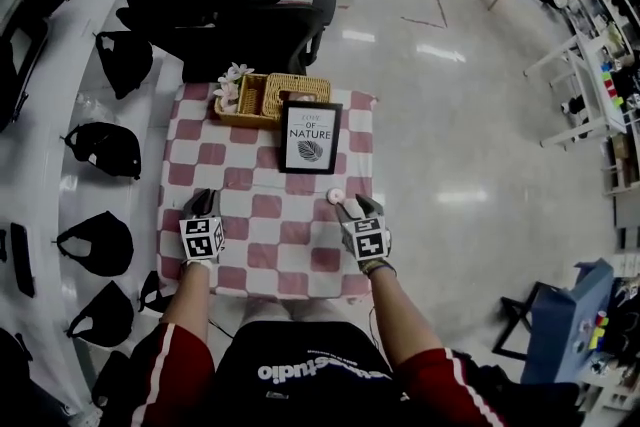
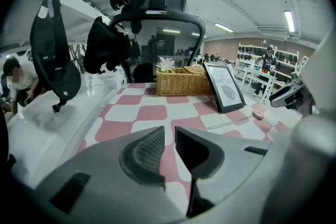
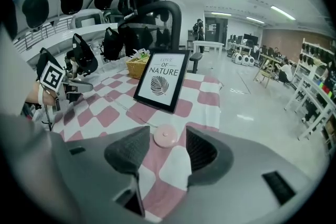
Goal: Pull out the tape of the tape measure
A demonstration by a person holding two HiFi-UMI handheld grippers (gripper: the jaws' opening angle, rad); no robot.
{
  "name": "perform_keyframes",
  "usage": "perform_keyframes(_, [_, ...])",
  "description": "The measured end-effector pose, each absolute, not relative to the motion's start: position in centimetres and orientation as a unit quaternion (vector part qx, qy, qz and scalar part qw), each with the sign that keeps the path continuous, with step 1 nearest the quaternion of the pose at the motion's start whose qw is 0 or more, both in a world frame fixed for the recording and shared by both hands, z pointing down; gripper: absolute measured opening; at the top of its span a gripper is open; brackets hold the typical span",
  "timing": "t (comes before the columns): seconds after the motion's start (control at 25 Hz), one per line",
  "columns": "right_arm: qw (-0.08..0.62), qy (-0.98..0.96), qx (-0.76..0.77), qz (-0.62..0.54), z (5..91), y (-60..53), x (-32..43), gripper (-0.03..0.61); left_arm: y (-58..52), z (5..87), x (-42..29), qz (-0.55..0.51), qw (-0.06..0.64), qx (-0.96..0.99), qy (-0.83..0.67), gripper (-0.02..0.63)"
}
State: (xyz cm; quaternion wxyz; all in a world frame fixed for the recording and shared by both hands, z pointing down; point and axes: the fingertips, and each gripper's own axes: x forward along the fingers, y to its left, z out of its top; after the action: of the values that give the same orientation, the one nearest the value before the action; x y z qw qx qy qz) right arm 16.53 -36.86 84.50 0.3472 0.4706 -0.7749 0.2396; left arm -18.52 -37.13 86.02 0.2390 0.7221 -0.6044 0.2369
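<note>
Two tongs hover over a small table covered by a pink-and-white checked cloth (image 1: 265,245). The right tongs (image 1: 357,208), at centre right of the head view, have their jaws spread wide and grip nothing. The tape measure (image 3: 165,137) lies flat on the cloth just beyond their tips, in line with the gap, and neither pad touches it. In the head view it sits just to the upper left of these tongs, near the cloth's right edge. It is a small, smooth, round pink disc with a raised button at its middle.

The left tongs (image 2: 169,140), at centre left of the head view, are well apart from the tape measure. Their jaws stand close together with only a thin slit between them. Only cloth shows through the slit, and they hold nothing.

Both pairs have dark, finely ribbed pads set in smooth grey shells. Each pair carries a white cube (image 1: 202,238) printed with black square markers.

Above the tape measure in the head view stands a black-framed print (image 1: 309,137), white with a dark leaf. Above that, at the table's top edge, is a woven wicker basket (image 1: 285,90) with a pale flower (image 1: 235,75) at its left. The floor around the table is glossy.
</note>
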Motion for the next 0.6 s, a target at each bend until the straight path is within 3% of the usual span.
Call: perform_keyframes(0.6, [0.313, -0.776, 0.501, 0.221, 77.4, -37.2, 16.0, 0.219, -37.8, 79.2, -16.7, 0.200, 0.219, 0.746, -0.596, 0.049])
